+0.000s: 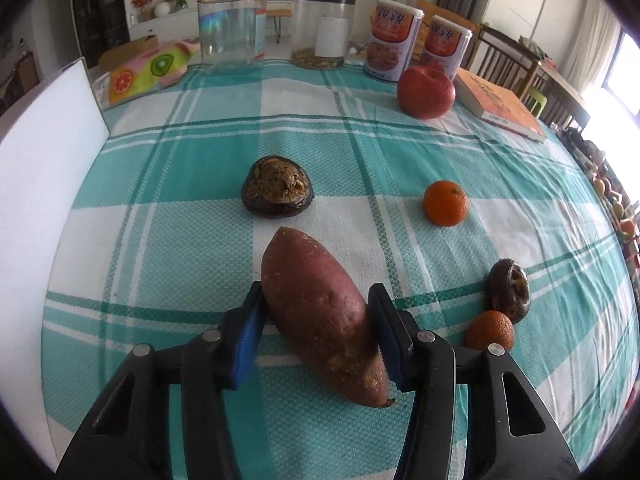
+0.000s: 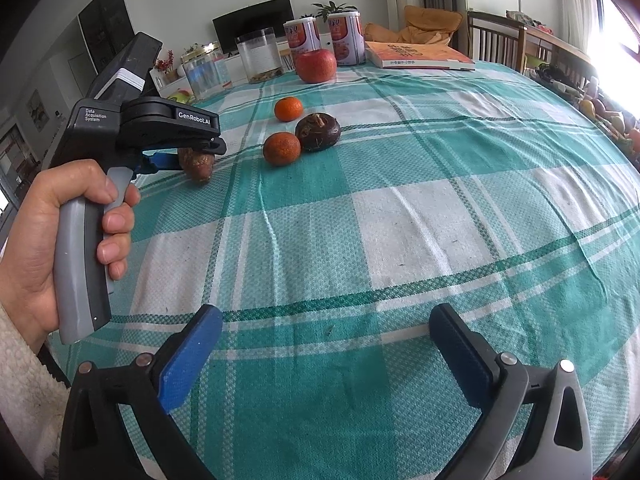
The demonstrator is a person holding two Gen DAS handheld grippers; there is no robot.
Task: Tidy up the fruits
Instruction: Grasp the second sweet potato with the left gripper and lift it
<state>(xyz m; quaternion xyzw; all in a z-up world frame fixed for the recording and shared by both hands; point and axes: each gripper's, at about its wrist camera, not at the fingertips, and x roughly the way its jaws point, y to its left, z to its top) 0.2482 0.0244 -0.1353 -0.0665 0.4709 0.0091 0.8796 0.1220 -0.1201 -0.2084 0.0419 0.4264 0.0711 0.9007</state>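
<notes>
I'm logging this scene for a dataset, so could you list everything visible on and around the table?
Reddish-brown sweet potato: one, between the left tool's pads, near edge of cloth.
Dark brown round fruits: two, one mid-table, one to the right beside an orange.
Small orange mandarins: two, one mid-right, one nearer.
Red apple: one, far side.
Printed tin cans: two, red-white, behind the apple.
Clear plastic jars: two, far side.
Orange book: one, far right.
Teal-white checked tablecloth: one, covering the table.
White board: one, left edge.
Left tool: black with blue pads, shut on the sweet potato.
Right tool: open, nothing between the pads.
Left hand: one, gripping the handle.
</notes>
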